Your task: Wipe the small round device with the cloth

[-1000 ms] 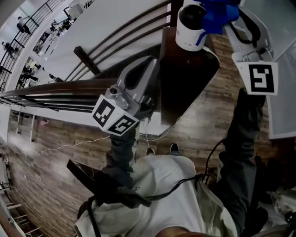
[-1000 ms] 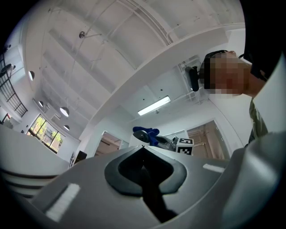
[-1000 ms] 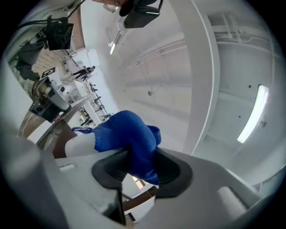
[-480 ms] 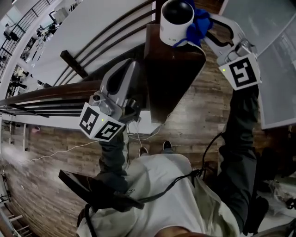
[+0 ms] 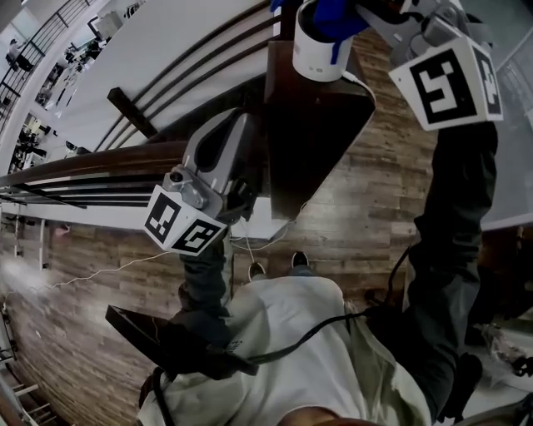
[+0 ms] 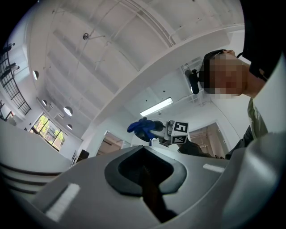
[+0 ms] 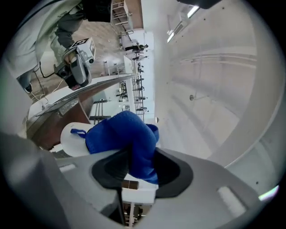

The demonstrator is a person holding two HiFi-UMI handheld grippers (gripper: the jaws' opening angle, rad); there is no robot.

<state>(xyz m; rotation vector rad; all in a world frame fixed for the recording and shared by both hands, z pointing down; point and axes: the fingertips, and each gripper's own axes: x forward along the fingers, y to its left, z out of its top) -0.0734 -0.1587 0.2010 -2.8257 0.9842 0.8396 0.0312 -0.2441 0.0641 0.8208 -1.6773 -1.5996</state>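
Note:
The small round device [image 5: 315, 52] is a white cylinder standing on a dark brown stand [image 5: 312, 141] at the top of the head view. A blue cloth [image 5: 335, 17] lies bunched over its top. My right gripper [image 5: 366, 12] is shut on the cloth and reaches in from the upper right. In the right gripper view the blue cloth [image 7: 124, 134] hangs between the jaws, pressed on the white device [image 7: 71, 139]. My left gripper [image 5: 233, 141] is held low beside the stand, away from the device. It is shut with nothing in it [image 6: 145, 167].
A dark wooden railing [image 5: 100, 162] runs left from the stand. Wood-plank floor [image 5: 350, 225] lies far below, with a white cable [image 5: 125, 265] across it. The person's torso and sleeves fill the lower head view.
The right gripper has carried the cloth from the device's right side onto its top and risen toward the head camera. The left gripper has barely moved in the last half second.

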